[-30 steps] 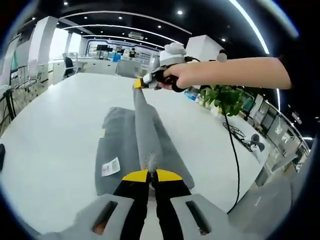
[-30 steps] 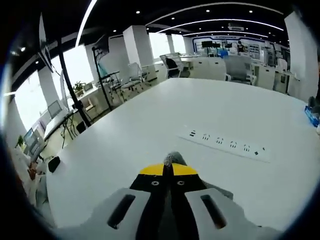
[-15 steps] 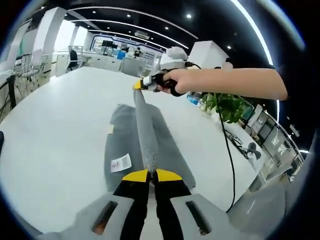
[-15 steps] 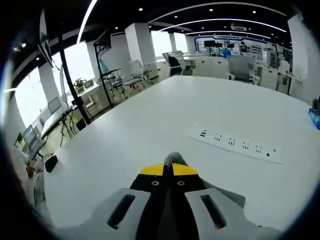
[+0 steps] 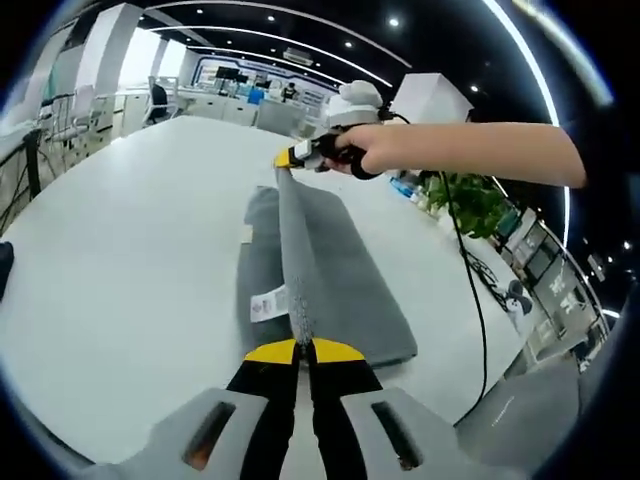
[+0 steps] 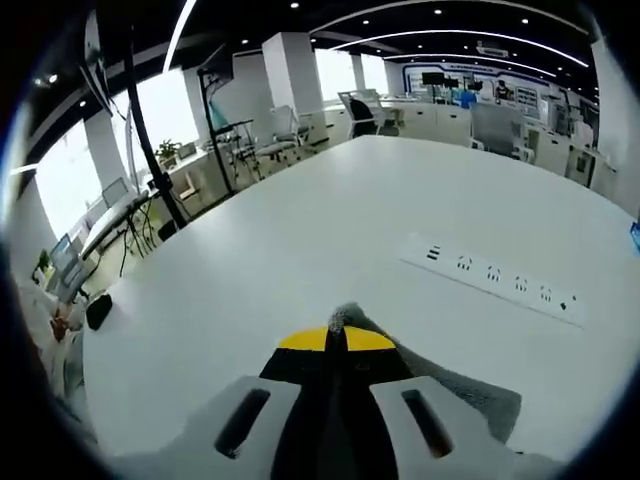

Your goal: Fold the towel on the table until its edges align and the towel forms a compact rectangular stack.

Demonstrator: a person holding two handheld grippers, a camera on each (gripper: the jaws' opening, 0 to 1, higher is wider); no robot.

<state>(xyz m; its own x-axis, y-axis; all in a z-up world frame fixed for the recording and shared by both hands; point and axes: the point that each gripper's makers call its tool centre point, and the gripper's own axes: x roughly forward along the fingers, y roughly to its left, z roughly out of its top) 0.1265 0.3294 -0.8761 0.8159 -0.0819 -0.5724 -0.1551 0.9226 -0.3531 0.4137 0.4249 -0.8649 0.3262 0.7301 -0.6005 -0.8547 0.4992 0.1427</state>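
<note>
Towel (image 5: 330, 270): grey, centre of the left gripper view, its lower layers flat on the table (image 5: 120, 260); one edge is lifted and runs taut as a narrow ridge from bottom centre to upper centre. A white label (image 5: 266, 303) shows at its left side.
Left gripper (image 5: 304, 350): bottom centre of its own view, yellow-tipped jaws closed on the near end of the lifted edge.
Right gripper (image 5: 297, 156): upper centre of the left gripper view, held in a hand (image 5: 372, 152); it pinches the far end of the same edge. In the right gripper view its jaws (image 6: 335, 338) meet on a grey tuft at lower centre.
Why held so: gripping both ends keeps the edge straight and off the surface, so it can probably be carried across as one line and laid onto the opposite edge.
Stage: judged mid-fold; a compact stack is not yet formed.
Power strip (image 6: 495, 272): white, right of centre in the right gripper view, well apart from the towel.
Plant (image 5: 470, 200): right of the left gripper view, beyond the table edge.
</note>
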